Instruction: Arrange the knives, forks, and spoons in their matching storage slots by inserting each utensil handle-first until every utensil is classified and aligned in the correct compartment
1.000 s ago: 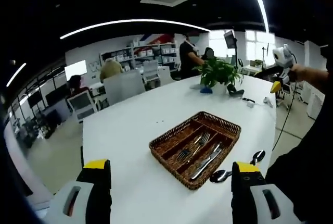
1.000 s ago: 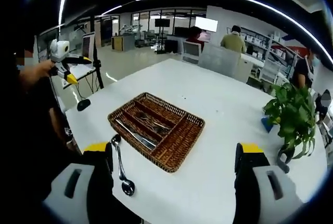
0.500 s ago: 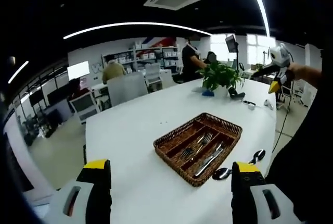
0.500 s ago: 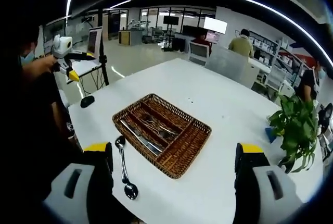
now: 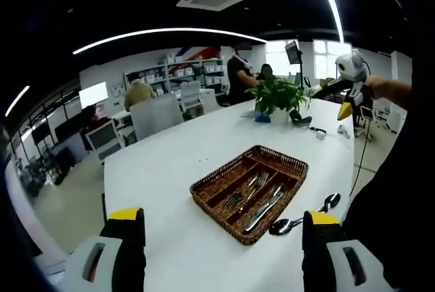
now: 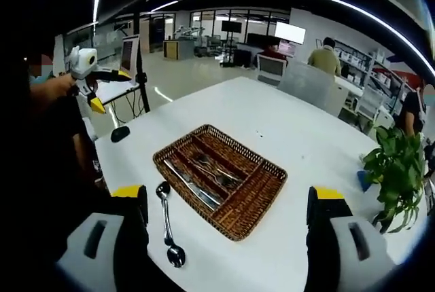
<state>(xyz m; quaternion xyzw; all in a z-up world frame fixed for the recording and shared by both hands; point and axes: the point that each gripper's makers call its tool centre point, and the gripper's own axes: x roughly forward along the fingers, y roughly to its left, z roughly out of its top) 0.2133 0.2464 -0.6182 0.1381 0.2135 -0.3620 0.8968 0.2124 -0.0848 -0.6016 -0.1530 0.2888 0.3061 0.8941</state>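
Yellow-tipped, my left gripper point(image 5: 221, 227) and right gripper point(image 6: 230, 204) are both hovering with fingers spread wide, gripping nothing. Beyond them the wicker tray point(image 6: 268, 187) is sitting on the white counter point(image 6: 285, 129), knives point(image 6: 194, 185) and forks point(image 6: 217, 173) already slotted. Two spoons point(image 6: 168, 221) are lying just beside it, so I judge I'm starting the spoons: reaching down and pinching one.

A brown woven tray point(image 6: 262, 193) sits on the white table, with forks point(image 5: 246, 190) and knives point(image 5: 264, 206) lying flat inside. Two shiny spoons point(image 6: 168, 221) lie just outside, at its 7 o'clock side.
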